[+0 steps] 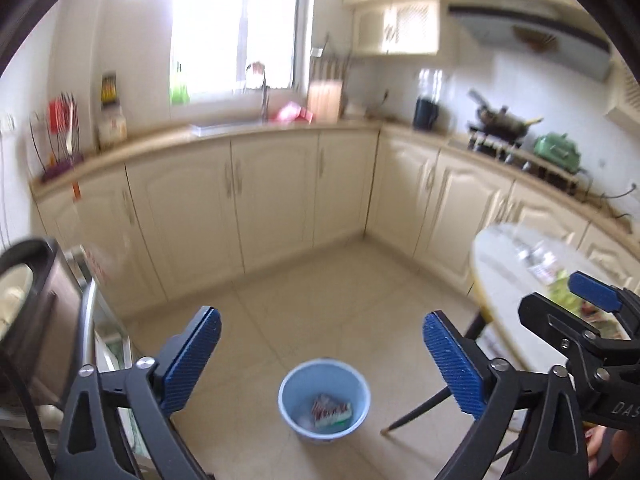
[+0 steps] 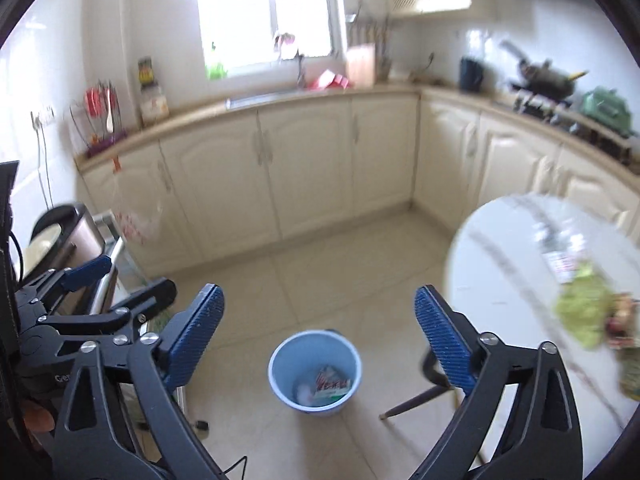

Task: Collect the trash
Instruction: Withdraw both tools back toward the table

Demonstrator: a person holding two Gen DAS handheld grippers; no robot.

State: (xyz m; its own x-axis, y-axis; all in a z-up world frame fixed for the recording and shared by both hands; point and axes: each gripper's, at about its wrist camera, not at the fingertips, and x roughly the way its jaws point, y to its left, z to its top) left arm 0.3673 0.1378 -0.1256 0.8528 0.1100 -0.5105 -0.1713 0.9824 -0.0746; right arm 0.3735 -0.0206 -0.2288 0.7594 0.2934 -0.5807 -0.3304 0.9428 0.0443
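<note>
Left view – green pot [image 1: 558, 151], right view – floor cable [image 2: 234, 465]

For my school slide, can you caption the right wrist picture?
Open right gripper above a blue bin with trash inside, beside a white table.

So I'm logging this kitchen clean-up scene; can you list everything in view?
bin: one, light blue, on floor, wrappers inside
round table: one, white marble, right
litter: several pieces, green and mixed, on table
base cabinets: cream, along both walls
wok: one, dark, on stove
kettle: one, green, right counter
left gripper: blue pads, open, empty
right gripper: blue pads, open, empty
</note>
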